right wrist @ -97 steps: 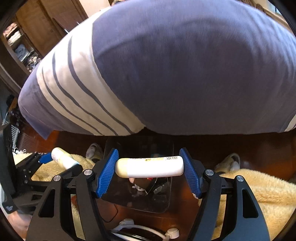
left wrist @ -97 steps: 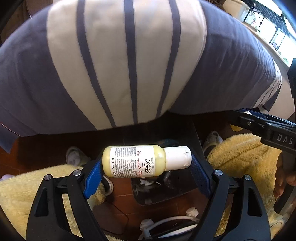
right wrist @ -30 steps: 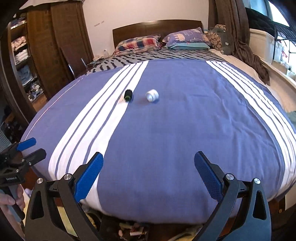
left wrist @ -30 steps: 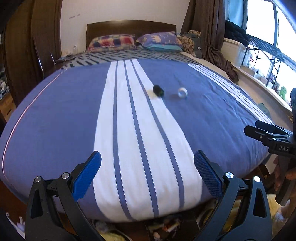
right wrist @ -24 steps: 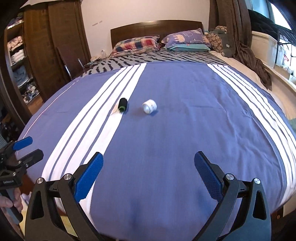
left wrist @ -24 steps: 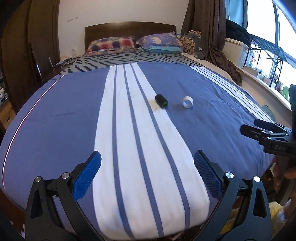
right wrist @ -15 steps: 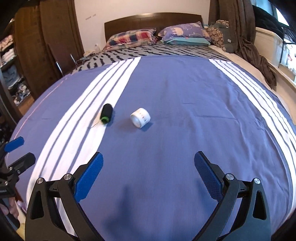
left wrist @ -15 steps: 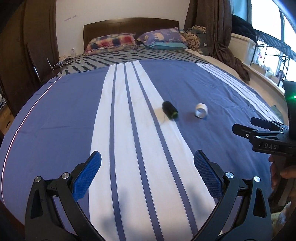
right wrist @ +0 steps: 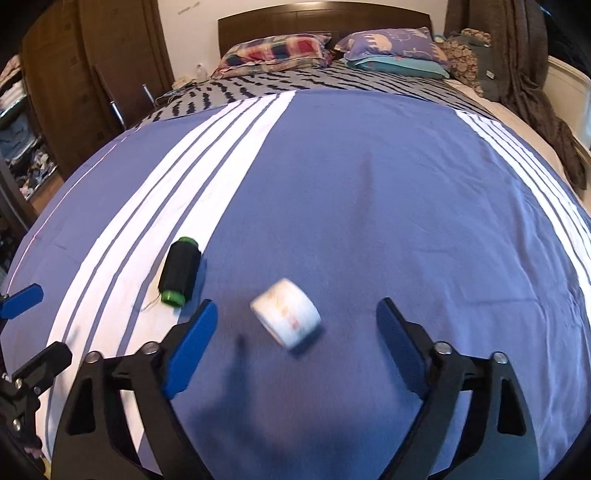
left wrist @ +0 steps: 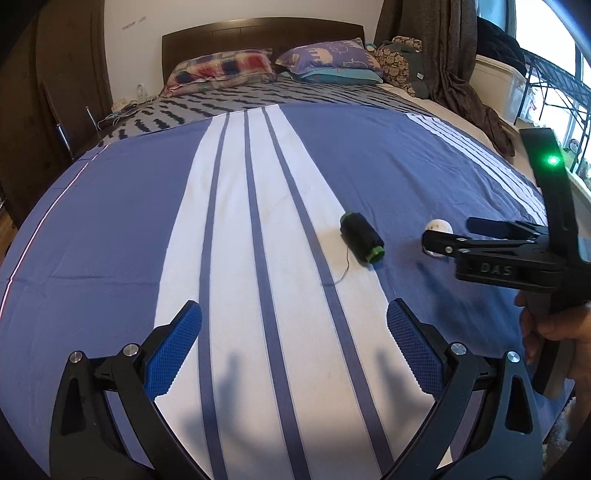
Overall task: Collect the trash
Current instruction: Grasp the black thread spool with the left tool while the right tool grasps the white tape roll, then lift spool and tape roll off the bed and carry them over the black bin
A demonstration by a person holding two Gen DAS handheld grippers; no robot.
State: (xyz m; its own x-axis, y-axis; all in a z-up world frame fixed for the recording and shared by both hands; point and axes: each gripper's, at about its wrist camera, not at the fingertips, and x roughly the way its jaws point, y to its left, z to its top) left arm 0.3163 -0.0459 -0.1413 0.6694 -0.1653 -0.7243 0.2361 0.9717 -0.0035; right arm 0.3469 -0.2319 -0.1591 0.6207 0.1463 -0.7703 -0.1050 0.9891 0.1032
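A black thread spool (left wrist: pixel 361 238) with green ends lies on the white stripes of the blue bed cover (left wrist: pixel 110 221), a loose thread trailing from it. Ahead and to the right of my empty, open left gripper (left wrist: pixel 293 321) it rests. A white tape roll (right wrist: pixel 285 318) lies on the blue cloth between the fingers of my right gripper (right wrist: pixel 296 314). Its jaws are closing and the pads stand clear of the roll. The spool (right wrist: pixel 180 273) is just left of the right gripper's left finger. In the left wrist view the roll (left wrist: pixel 437 226) is half hidden behind the right gripper (left wrist: pixel 480 240).
Pillows (left wrist: pixel 221 68) and a dark headboard (left wrist: pixel 258 31) are at the far end of the bed. A wardrobe (right wrist: pixel 85 74) stands on the left, curtains (left wrist: pixel 443 48) and a window on the right. A hand (left wrist: pixel 554 332) holds the right gripper's handle.
Both grippers held bottles over a bin, then came up empty and advanced over the bed toward the spool and roll. The right gripper's jaws have narrowed around the roll.
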